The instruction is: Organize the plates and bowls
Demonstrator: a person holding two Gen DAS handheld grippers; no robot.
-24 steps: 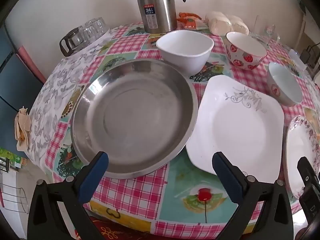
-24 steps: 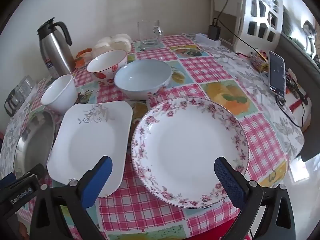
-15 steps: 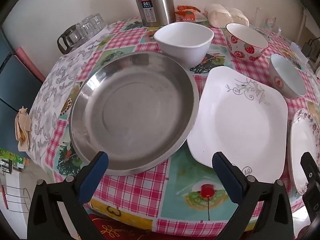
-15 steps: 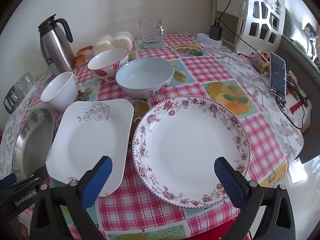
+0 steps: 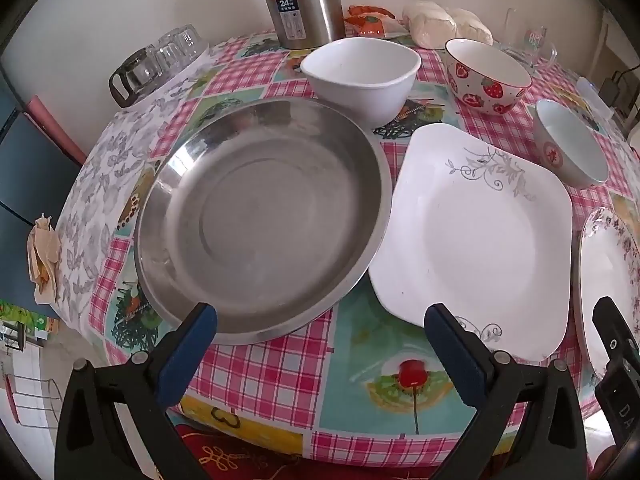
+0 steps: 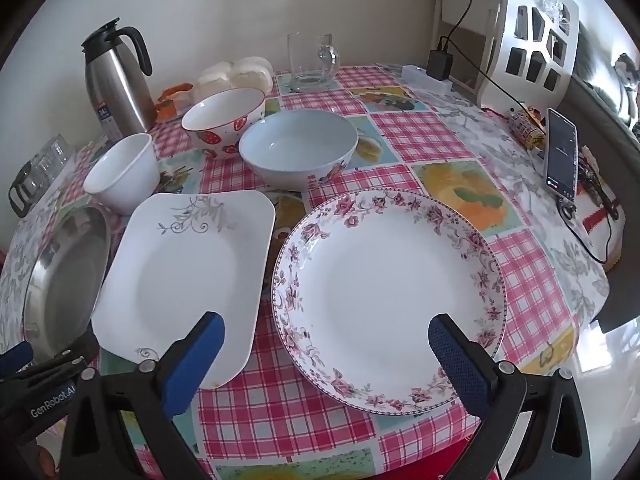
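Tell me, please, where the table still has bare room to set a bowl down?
Free: right of the floral plate towards the phone, and between the blue bowl and glass mug. Crowded: steel pan, square plate, bowls.

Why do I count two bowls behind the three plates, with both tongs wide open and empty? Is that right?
Not quite: there are three bowls, not two. The right wrist view shows the plain white bowl, the strawberry bowl and the pale blue bowl. The rest holds: three plates, both tongs open and empty.
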